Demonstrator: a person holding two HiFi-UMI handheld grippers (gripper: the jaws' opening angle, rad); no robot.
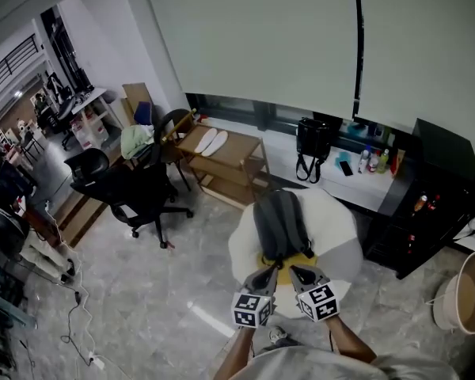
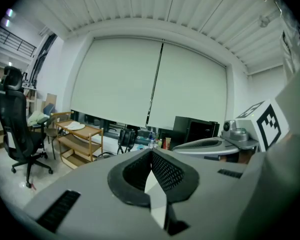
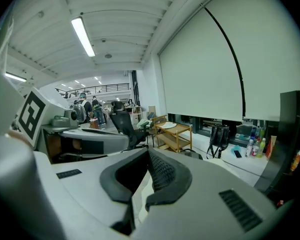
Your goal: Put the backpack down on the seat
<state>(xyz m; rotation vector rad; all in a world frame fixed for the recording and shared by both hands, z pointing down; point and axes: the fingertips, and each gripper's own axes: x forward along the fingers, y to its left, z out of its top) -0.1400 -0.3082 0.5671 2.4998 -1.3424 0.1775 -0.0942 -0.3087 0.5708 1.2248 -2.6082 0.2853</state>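
Lying lengthwise on the white seat [image 1: 339, 229], the grey backpack [image 1: 279, 224] has the left tongs [image 1: 267, 274] and right tongs [image 1: 301, 274] pressed together at its near end.
Seat fills the middle of the head view, with a black chair [image 1: 138, 192] at its 9 o'clock, a wooden rack [image 1: 228, 161] at 11 and a black bag [image 1: 313, 141] at 12. Backpack lies along the seat's centre, its near end over a yellow patch [image 1: 302, 260]. Both tongs sit side by side at the backpack's 6 o'clock; whether they touch it is unclear. In each gripper view, left [image 2: 151, 151] and right [image 3: 148, 151], the pads meet at the tips with nothing between.
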